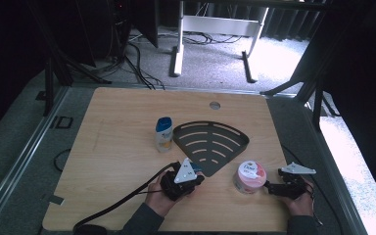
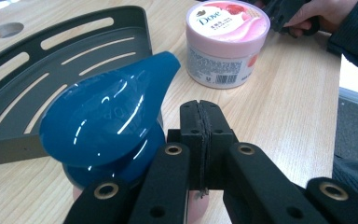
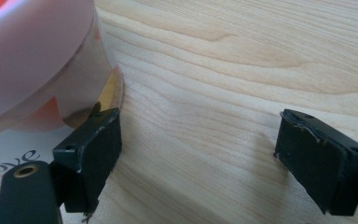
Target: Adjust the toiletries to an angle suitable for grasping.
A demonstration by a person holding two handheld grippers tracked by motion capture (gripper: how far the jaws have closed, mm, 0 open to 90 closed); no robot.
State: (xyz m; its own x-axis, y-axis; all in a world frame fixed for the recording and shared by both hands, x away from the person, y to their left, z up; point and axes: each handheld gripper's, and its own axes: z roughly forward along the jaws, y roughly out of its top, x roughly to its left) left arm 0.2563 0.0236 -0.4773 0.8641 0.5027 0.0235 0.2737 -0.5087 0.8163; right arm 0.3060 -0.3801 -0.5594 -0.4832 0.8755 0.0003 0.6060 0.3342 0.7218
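Two claws work the wooden desk (image 1: 127, 127). The corner shelf tray (image 1: 210, 139) lies mid-desk; the Dove cream jar (image 1: 249, 176) sits just before it, touching the right claw (image 3: 196, 154), which gapes beside it: centre it first. The left claw (image 2: 200, 140) is pinched closed by a blue-capped bottle (image 2: 107, 126).

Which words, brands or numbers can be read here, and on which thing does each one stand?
"Dove": on the lid of the round pink plastic cream jar.
Small print and barcode on that jar's side: too small to read.
Label on the white bottle with blue cap: too blurred to read.
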